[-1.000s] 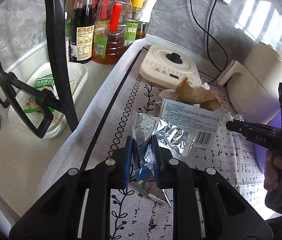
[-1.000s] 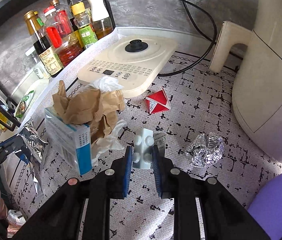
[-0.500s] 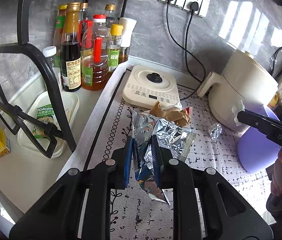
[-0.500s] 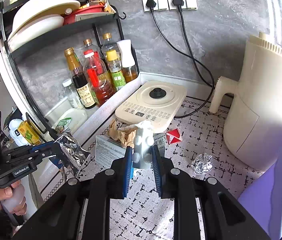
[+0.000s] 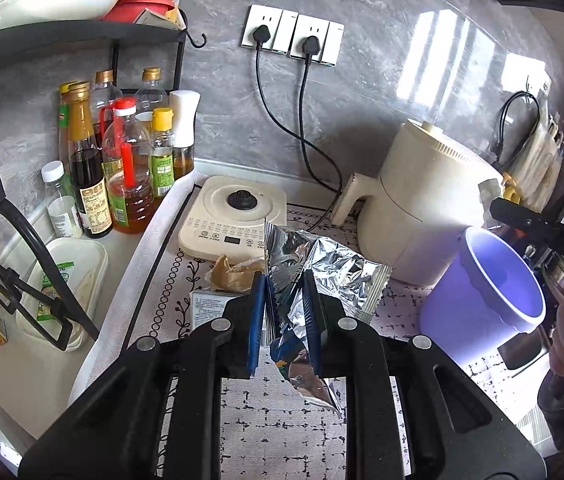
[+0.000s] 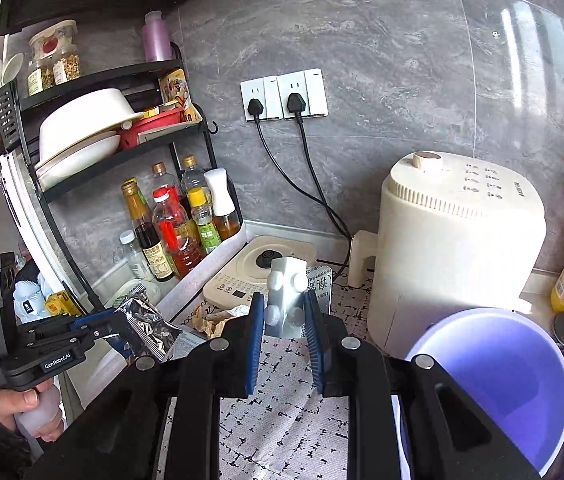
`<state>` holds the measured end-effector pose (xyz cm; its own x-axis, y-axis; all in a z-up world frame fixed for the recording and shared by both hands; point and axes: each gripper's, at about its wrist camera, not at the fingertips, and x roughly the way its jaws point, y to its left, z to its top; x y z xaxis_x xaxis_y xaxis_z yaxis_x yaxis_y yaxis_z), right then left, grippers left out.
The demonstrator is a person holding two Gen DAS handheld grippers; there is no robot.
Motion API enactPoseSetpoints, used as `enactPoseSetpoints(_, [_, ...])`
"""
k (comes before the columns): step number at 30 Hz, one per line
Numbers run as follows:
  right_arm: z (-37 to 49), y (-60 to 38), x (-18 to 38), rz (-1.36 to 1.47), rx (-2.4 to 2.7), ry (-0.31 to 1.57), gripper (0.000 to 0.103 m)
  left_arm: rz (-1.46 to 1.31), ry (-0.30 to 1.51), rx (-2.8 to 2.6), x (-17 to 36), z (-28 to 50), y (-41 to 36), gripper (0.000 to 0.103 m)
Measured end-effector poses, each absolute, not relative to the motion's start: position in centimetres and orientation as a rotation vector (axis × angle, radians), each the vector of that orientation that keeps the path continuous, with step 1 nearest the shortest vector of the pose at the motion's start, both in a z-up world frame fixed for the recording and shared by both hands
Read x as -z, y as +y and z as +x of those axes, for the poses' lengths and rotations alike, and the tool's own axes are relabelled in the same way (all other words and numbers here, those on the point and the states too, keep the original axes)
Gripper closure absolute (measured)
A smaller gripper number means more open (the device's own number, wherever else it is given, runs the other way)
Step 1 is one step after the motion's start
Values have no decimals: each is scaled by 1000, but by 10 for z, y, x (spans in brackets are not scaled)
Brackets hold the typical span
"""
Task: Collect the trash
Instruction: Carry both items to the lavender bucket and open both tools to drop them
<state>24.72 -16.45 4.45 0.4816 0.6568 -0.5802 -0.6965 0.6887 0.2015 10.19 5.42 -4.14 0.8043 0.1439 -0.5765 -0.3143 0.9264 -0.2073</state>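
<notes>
Holding trash in both: left gripper (image 5: 284,316) clamps a crumpled foil wrapper (image 5: 322,272), right gripper (image 6: 285,330) pinches a white blister pack (image 6: 286,292). Both items hang clear above the bench (image 5: 282,408). Purple bin (image 6: 514,380) sits near right, beside the cream air fryer (image 6: 458,240). Brown paper wad (image 5: 233,272) and box (image 5: 209,308) lie on the bench.

- box (image 5: 211,312) mostly hidden behind the left gripper (image 5: 284,320) and brown paper (image 5: 233,274)
- bin (image 6: 498,384) cut off at the frame's bottom right
- cooker (image 6: 237,280) panel labels too tiny to read
- blister pack (image 6: 286,296) blocks the sachet (image 6: 322,284) behind it
</notes>
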Motion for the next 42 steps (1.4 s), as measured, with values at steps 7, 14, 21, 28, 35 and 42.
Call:
enactPoseSetpoints(7, [261,-210,-35,-29,-766,692,82,-268,588,-205,32,122,19,84])
enactPoseSetpoints(14, [271,-261,-33,29,-698,677,39,-234,578,-138,23,142,-19,84])
enactPoseSetpoints(21, [271,-323,-34,64,-594,653,29,-221,557,-56,14,166,-56,84])
enactPoseSetpoints(28, [266,-382,-35,72,-491,640,21,-183,539,40,5,196,-101,84])
enactPoseSetpoints(35, [255,-431,-33,107,-415,640,19,-165,500,132,-6,226,-142,84])
enactPoseSetpoints(42, [243,-461,-29,115,-354,647,19,-188,516,182,4,256,-169,80])
